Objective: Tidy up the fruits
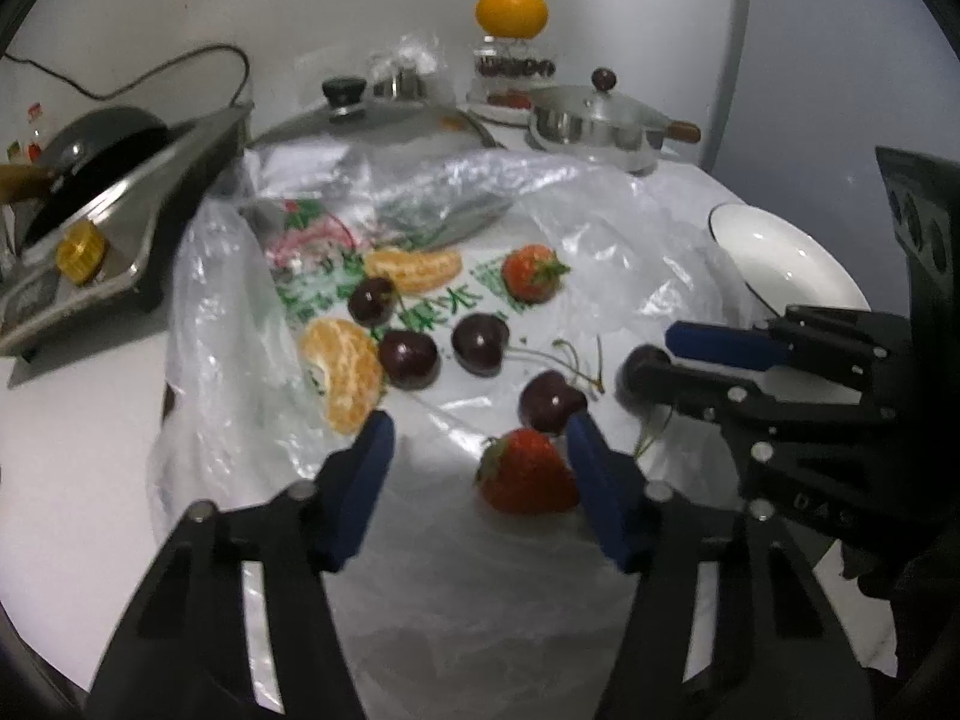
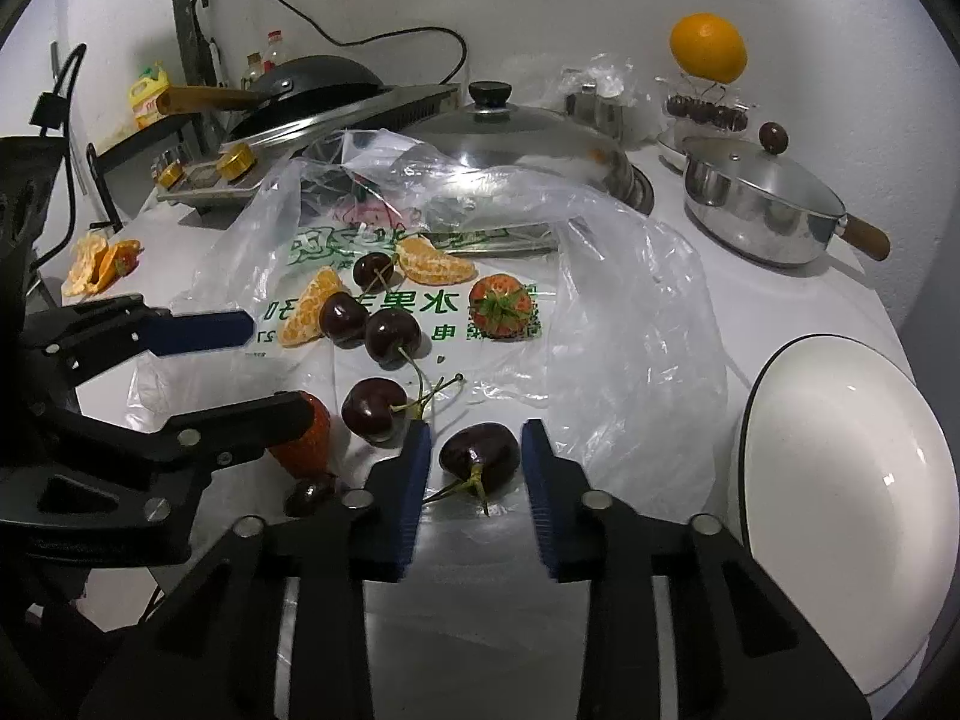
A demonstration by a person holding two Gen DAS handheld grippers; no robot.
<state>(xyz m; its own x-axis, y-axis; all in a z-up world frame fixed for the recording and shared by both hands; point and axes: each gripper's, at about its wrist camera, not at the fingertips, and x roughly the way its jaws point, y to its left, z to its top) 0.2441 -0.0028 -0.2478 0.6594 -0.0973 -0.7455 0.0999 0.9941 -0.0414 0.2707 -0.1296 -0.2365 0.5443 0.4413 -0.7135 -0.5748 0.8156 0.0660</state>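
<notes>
Noting the left wrist view first: left gripper (image 1: 480, 427) stood open over the crumpled clear plastic bag with green print (image 1: 456, 588). A red strawberry with a green leafy cap (image 1: 528, 474) lay between its blue pads, flank touching the pad at 3 o'clock, the pad at 9 o'clock well apart from it. Long axis ran roughly 9 to 3, cap toward 9.

In the right wrist view, right gripper (image 2: 477, 429) was closed on a dark glossy cherry (image 2: 480, 453), one pad at each flank. Its green stem pointed to 6 o'clock, toward the camera; the fruit sat at the near edge of the bag.

Beyond, at 12 o'clock on the bag: three more dark cherries (image 2: 375, 408), two peeled tangerine segments (image 2: 435, 264), and a second strawberry (image 2: 501, 306), cap turned toward the lens. A white round bowl with a dark rim (image 2: 852, 468) sat at 3 o'clock, off the bag.
</notes>
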